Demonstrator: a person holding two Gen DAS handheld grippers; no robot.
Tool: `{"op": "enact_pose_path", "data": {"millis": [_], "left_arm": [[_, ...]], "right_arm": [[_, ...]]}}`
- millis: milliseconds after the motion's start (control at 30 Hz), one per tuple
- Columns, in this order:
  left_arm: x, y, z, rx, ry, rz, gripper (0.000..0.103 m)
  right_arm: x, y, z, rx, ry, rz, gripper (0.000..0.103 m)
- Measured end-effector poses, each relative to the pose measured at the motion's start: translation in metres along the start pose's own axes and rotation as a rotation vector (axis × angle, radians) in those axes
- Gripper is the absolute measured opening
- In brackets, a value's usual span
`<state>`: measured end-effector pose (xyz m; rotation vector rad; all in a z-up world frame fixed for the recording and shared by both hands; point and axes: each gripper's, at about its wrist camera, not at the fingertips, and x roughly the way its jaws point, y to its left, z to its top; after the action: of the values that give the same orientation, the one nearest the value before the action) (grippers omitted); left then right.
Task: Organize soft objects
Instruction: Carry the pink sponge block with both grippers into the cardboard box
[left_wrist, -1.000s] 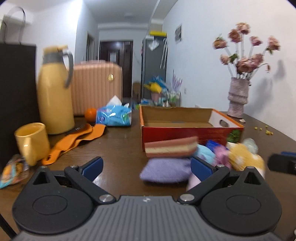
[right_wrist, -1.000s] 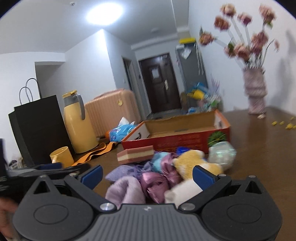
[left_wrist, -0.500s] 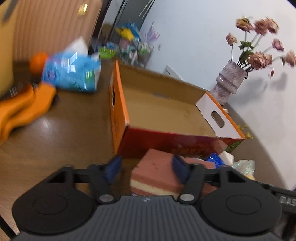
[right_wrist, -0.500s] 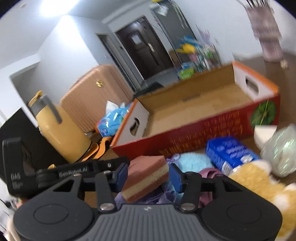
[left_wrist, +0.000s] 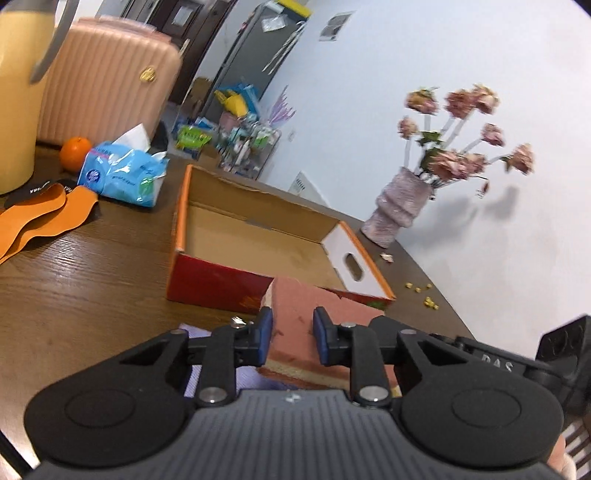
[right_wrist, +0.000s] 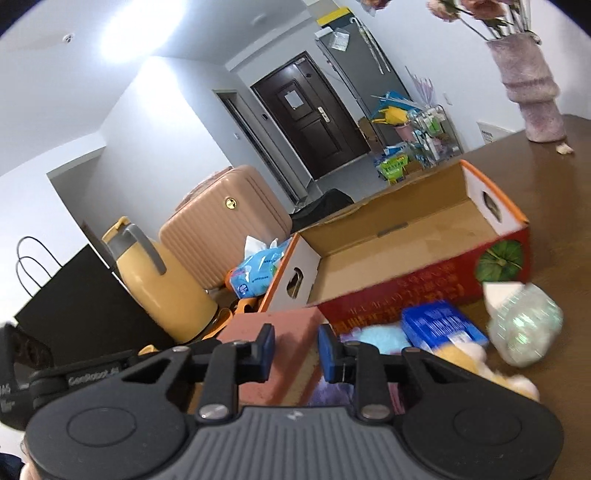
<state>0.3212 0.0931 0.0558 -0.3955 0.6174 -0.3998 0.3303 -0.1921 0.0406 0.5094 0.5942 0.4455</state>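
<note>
Pink sponge block (left_wrist: 295, 325) sat pinched between both the left gripper (left_wrist: 291, 334) and the right gripper (right_wrist: 295, 349), just before the empty cardboard box (left_wrist: 258, 240). Uneven pulls could probably tear it or let it slip.

Dark wood table (left_wrist: 92, 266) has the open red-and-orange cardboard box (left_wrist: 258, 236) sitting mid-table, blue tissue pack (left_wrist: 122, 173), orange (left_wrist: 75, 153) and orange straps (left_wrist: 40, 218) off to its left, a knitted vase (left_wrist: 397, 210) past its right end, soft stuff (right_wrist: 443, 332) piled right in front.
</note>
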Motion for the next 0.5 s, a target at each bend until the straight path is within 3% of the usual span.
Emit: {"op": "enact_pose_path", "data": {"millis": [267, 500], "left_arm": [[-0.044, -0.046, -0.062, -0.003, 0.001, -0.006, 0.021], [-0.060, -0.064, -0.078, 0.011, -0.015, -0.018, 0.021]], "right_arm": [[-0.072, -0.015, -0.032, -0.020, -0.004, 0.032, 0.022], [-0.106, -0.012, -0.046, -0.033, -0.048, 0.033, 0.022]]}}
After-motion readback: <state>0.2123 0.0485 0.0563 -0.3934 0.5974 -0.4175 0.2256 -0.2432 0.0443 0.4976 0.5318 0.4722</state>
